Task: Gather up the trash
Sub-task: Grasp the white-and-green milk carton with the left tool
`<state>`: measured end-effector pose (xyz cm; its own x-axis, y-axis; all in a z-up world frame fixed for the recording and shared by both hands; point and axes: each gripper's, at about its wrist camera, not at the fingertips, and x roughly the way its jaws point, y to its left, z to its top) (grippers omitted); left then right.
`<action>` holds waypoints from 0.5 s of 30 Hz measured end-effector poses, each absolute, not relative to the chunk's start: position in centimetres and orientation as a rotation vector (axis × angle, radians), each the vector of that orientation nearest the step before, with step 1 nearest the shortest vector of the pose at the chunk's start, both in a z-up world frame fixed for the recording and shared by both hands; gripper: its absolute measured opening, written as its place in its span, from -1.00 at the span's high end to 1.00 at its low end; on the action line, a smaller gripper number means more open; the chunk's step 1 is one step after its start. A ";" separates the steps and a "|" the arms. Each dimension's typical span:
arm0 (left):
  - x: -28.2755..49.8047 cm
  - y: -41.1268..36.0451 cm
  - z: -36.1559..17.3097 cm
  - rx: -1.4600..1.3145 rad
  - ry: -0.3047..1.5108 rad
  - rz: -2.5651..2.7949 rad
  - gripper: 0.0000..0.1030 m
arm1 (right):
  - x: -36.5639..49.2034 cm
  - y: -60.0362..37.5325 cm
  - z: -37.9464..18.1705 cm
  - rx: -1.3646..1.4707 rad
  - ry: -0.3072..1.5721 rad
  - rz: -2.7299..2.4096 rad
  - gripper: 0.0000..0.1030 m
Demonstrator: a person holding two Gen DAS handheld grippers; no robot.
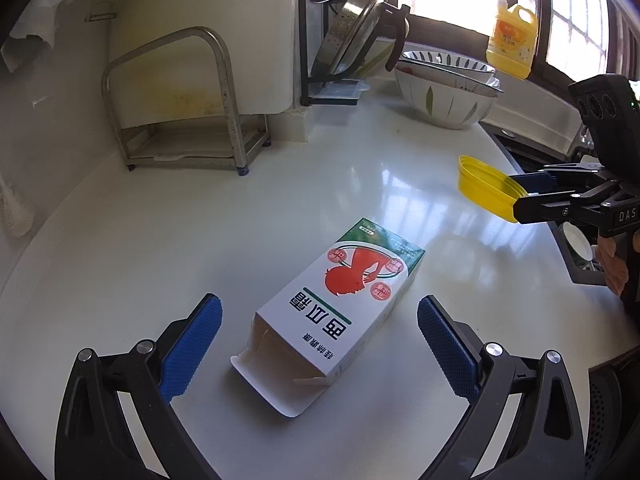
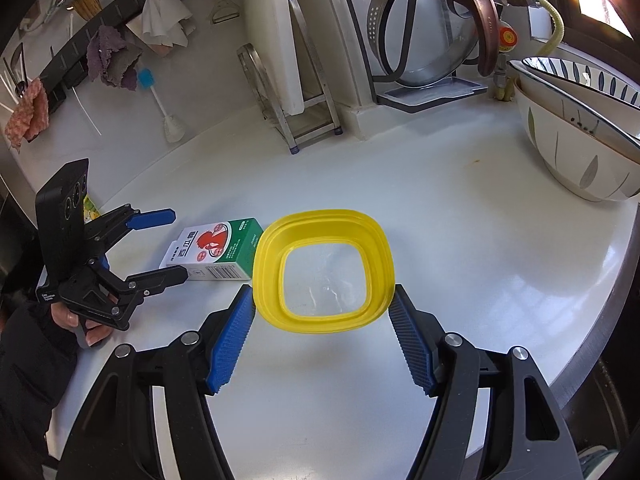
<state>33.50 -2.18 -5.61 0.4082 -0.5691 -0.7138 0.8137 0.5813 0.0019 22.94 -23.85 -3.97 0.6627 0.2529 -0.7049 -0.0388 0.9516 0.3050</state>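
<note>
Yellow plastic, squarish and hollow through the middle, the rim-like container piece (image 2: 324, 268) is pinched by its two opposite edges between the blue pads of the right tongs (image 2: 322, 312), held clear above the white glossy bench (image 2: 440, 208); the bench surface shows straight through its open centre, so nothing lies in it. In the left wrist view the same yellow piece (image 1: 490, 186) hangs at three o'clock, gripped by the right tongs (image 1: 520, 196) coming in from the edge.

The left tongs (image 1: 320, 340) stand wide, their blue pads either side of the white rectangular cardboard box with a red silhouette and green end (image 1: 340, 304), touching neither side. The box lies flat on the bench, its near flap open; the inside shows bare cardboard as far as can be seen. From the right wrist view the box (image 2: 216, 250) sits at nine o'clock of the yellow piece, with the left tongs (image 2: 172, 246) spread around its far end.

At one o'clock in the left wrist view, white ceramic bowls with dark leaf marks (image 1: 448, 88) are stacked; their contents are hidden. Behind them stands a yellow detergent bottle (image 1: 512, 40) on the sill. A steel colander and lid (image 1: 352, 28) lean in a rack at twelve o'clock.
</note>
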 end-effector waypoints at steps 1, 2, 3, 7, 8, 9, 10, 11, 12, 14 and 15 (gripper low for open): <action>33.6 -2.4 -5.7 0.383 0.736 -0.909 -0.87 | 22.9 -23.8 -3.9 0.274 0.831 0.166 -0.28; 33.7 -2.5 -5.7 0.386 0.740 -0.921 -0.87 | 22.9 -23.9 -3.9 0.276 0.830 0.169 -0.28; 33.8 -2.7 -5.8 0.387 0.750 -0.941 -0.87 | 22.9 -23.9 -3.9 0.279 0.829 0.172 -0.28; 34.0 -3.4 -6.1 0.412 0.763 -0.951 -0.87 | 22.9 -23.9 -3.9 0.281 0.827 0.174 -0.28; 34.0 -3.5 -6.1 0.415 0.763 -0.954 -0.87 | 22.9 -23.9 -3.9 0.280 0.828 0.176 -0.28; 34.0 -3.6 -6.1 0.419 0.765 -0.959 -0.87 | 22.8 -23.9 -3.9 0.280 0.827 0.177 -0.28; 34.0 -3.8 -6.2 0.422 0.769 -0.968 -0.87 | 22.9 -23.9 -3.9 0.281 0.827 0.177 -0.28; 34.0 -4.0 -6.2 0.428 0.773 -0.971 -0.87 | 22.9 -23.9 -3.8 0.281 0.826 0.178 -0.28; 34.1 -4.2 -6.3 0.435 0.780 -0.976 -0.87 | 22.8 -23.9 -3.8 0.280 0.826 0.179 -0.28; 34.1 -4.6 -6.5 0.453 0.793 -0.985 -0.87 | 22.9 -23.9 -3.8 0.280 0.825 0.181 -0.28; 34.1 -4.8 -6.6 0.463 0.798 -0.980 -0.87 | 22.9 -23.9 -3.9 0.280 0.826 0.181 -0.28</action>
